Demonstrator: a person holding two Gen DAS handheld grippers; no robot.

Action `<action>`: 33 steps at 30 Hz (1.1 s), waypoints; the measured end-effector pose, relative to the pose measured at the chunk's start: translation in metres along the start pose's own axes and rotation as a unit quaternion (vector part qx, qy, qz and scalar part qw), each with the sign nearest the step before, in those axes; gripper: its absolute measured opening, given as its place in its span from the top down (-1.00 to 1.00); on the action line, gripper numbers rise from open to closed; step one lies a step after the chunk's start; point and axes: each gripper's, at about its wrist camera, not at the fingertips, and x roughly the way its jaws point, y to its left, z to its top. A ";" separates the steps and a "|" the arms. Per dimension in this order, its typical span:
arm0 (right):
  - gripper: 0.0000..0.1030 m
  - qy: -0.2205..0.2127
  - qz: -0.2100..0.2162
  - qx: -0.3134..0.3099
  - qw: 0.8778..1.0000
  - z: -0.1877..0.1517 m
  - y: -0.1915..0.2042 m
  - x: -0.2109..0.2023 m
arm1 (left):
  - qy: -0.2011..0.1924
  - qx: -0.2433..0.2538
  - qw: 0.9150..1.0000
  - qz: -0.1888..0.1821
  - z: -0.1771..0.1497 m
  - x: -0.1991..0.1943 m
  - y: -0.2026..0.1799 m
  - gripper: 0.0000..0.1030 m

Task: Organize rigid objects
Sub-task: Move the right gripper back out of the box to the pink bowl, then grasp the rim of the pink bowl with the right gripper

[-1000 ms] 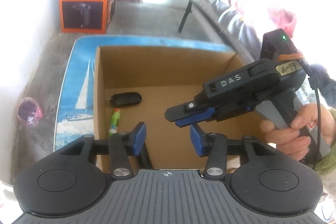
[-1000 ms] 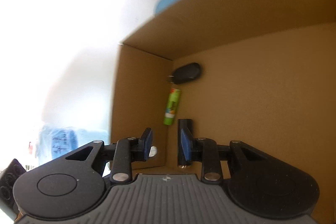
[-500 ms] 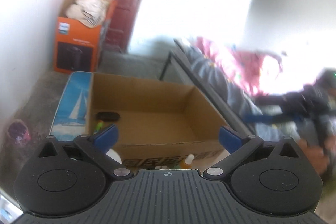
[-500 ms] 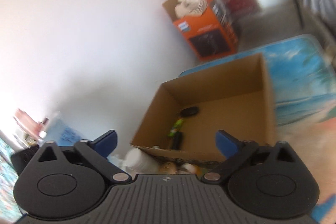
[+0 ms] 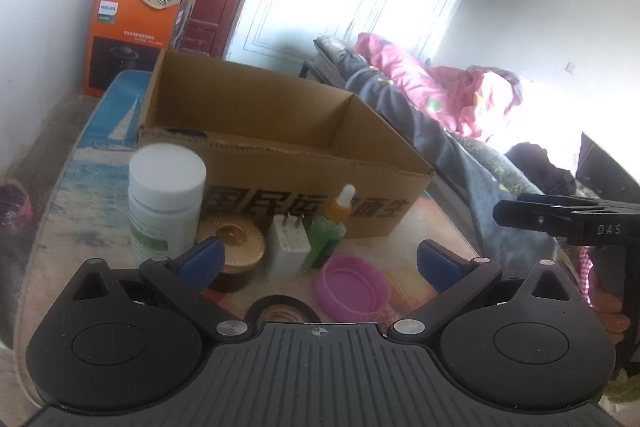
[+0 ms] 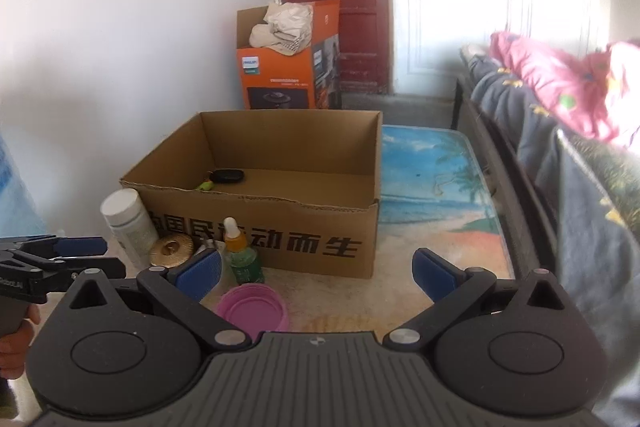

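Rigid objects are still lined up against the near wall of the cardboard box [image 5: 280,163]: a white-capped jar [image 5: 164,203], a ribbed gold lid [image 5: 236,243], a white plug adapter [image 5: 288,247], a green dropper bottle [image 5: 328,227] and a pink cap [image 5: 352,287], with a ring of black tape [image 5: 282,311] nearest of all. A second ago both grippers were over the box with jaws nearly together; since then they have been drawn back to the near side, and their jaws have just been opening. The left gripper [image 5: 318,261] and the right gripper [image 6: 316,273] are now spread wide with nothing between them. A black fob [image 6: 227,175] and a green tube [image 6: 204,185] lie in the box's far left corner, so a drop seems finished and another pick due. The box's right half is bare, and open bench [image 6: 440,227] is left to its right, bounded by the sofa [image 6: 560,163]. The objects are crowded, so neighbours could be knocked.
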 end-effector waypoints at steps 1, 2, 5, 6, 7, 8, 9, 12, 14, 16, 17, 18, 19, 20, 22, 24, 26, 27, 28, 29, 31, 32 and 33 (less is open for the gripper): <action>-1.00 -0.004 -0.009 -0.010 1.000 0.000 -0.001 -0.003 | 0.002 0.000 1.000 -0.009 -0.002 0.002 0.001 -1.00; -1.00 -0.008 -0.017 -0.018 1.000 -0.002 -0.001 -0.004 | 0.002 0.003 1.000 -0.018 -0.004 0.003 0.001 -1.00; -1.00 -0.031 -0.046 -0.024 0.998 -0.012 0.002 0.005 | -0.002 0.025 0.999 -0.041 -0.009 0.004 0.002 -1.00; -1.00 -0.033 -0.055 -0.017 0.998 -0.014 0.003 0.009 | 0.004 0.029 0.999 -0.044 -0.010 0.007 0.002 -1.00; -1.00 -0.031 -0.061 -0.008 0.998 -0.014 0.003 0.013 | 0.012 0.029 0.998 -0.047 -0.011 0.010 0.002 -1.00; -1.00 -0.035 -0.061 -0.002 0.998 -0.014 0.003 0.015 | 0.017 0.024 0.998 -0.048 -0.014 0.014 0.004 -1.00; -1.00 -0.046 -0.059 0.004 0.997 -0.015 0.002 0.013 | 0.022 0.017 0.999 -0.045 -0.017 0.019 0.005 -1.00; -1.00 -0.071 -0.047 0.016 0.996 -0.020 -0.001 0.011 | 0.030 -0.009 0.999 -0.036 -0.021 0.028 0.006 -1.00; -1.00 -0.073 -0.016 0.030 0.997 -0.024 -0.006 0.013 | 0.033 0.017 0.999 -0.030 -0.022 0.032 0.003 -1.00; -1.00 -0.082 0.022 0.045 0.995 -0.030 -0.011 0.016 | 0.023 0.057 0.998 0.011 -0.021 0.031 -0.004 -1.00; -1.00 -0.081 0.037 0.050 0.995 -0.033 -0.013 0.018 | 0.017 0.072 0.997 0.020 -0.021 0.031 -0.006 -1.00; -1.00 -0.077 0.048 0.054 0.994 -0.035 -0.014 0.020 | 0.016 0.081 0.996 0.024 -0.020 0.030 -0.008 -1.00; -1.00 -0.076 0.055 0.054 0.994 -0.037 -0.016 0.022 | 0.014 0.084 0.996 0.023 -0.020 0.029 -0.010 -1.00; -1.00 -0.077 0.058 0.054 0.994 -0.039 -0.017 0.023 | 0.011 0.086 0.996 0.019 -0.021 0.029 -0.011 -1.00; -1.00 -0.078 0.060 0.058 0.993 -0.043 -0.023 0.026 | 0.004 0.104 0.994 0.019 -0.025 0.035 -0.018 -1.00; -1.00 -0.066 0.068 0.066 0.993 -0.044 -0.029 0.032 | -0.001 0.138 0.990 0.034 -0.030 0.045 -0.029 -1.00; -0.99 -0.046 0.078 0.074 0.993 -0.045 -0.034 0.038 | 0.000 0.164 0.986 0.044 -0.036 0.054 -0.040 -1.00; -0.98 -0.035 0.080 0.075 0.993 -0.046 -0.036 0.041 | 0.002 0.175 0.984 0.043 -0.039 0.057 -0.044 -1.00; -0.96 -0.023 0.080 0.075 0.994 -0.046 -0.037 0.044 | 0.007 0.185 0.982 0.039 -0.041 0.060 -0.048 -1.00; -0.92 -0.011 0.079 0.074 0.994 -0.047 -0.037 0.048 | 0.015 0.195 0.980 0.033 -0.044 0.062 -0.052 -1.00; -0.80 0.005 0.080 0.069 0.994 -0.048 -0.035 0.055 | 0.032 0.212 0.976 0.035 -0.050 0.068 -0.057 -1.00; -0.77 0.011 0.080 0.066 0.995 -0.048 -0.034 0.058 | 0.041 0.218 0.974 0.038 -0.053 0.072 -0.059 -0.99; -0.70 0.016 0.080 0.064 0.995 -0.048 -0.032 0.061 | 0.050 0.222 0.973 0.043 -0.054 0.076 -0.060 -0.99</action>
